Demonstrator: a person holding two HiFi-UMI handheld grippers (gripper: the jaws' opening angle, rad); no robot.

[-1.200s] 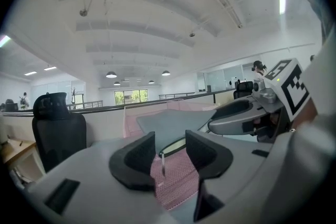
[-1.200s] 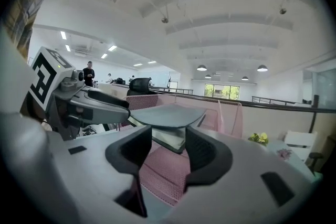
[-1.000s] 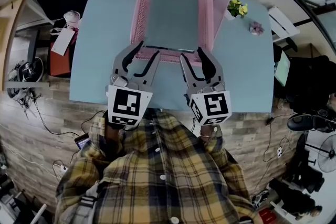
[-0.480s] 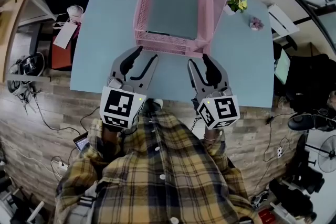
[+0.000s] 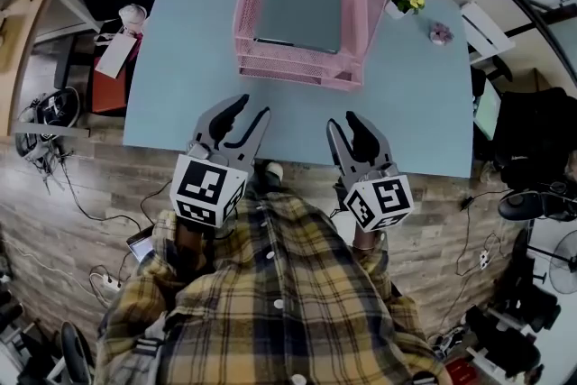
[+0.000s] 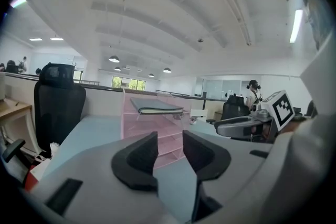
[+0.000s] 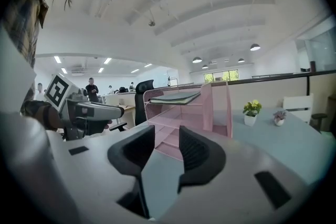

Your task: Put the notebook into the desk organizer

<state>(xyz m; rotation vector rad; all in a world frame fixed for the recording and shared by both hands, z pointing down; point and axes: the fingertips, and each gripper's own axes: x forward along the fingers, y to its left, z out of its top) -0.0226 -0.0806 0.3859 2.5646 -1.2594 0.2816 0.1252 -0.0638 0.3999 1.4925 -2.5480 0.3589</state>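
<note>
The left hand-held gripper (image 5: 248,110) hovers over the near edge of the light blue bench (image 5: 180,59). Its jaws stand apart with a narrow gap and have just been closing. The left gripper view shows the left hand-held gripper (image 6: 169,139) with nothing between the dark pads, only the bench top beyond. The right hand-held gripper (image 5: 343,122) hangs beside it over the same edge, its jaws likewise apart and just now closing. In its own view the right hand-held gripper (image 7: 167,136) is also empty.

Both point toward the pink mesh desk organizer (image 5: 297,68), which stands well apart from them toward the far side of the bench. The notebook (image 5: 300,3), with a dark grey-green cover, lies flat in the organizer's top tray, its near edge close to the tray's front rim.

A small potted plant (image 5: 404,3) with yellow flowers stands just right of the organizer, and a smaller pinkish flower (image 5: 440,34) sits further right. A black office chair (image 6: 58,107) stands beyond the bench's left side
</note>
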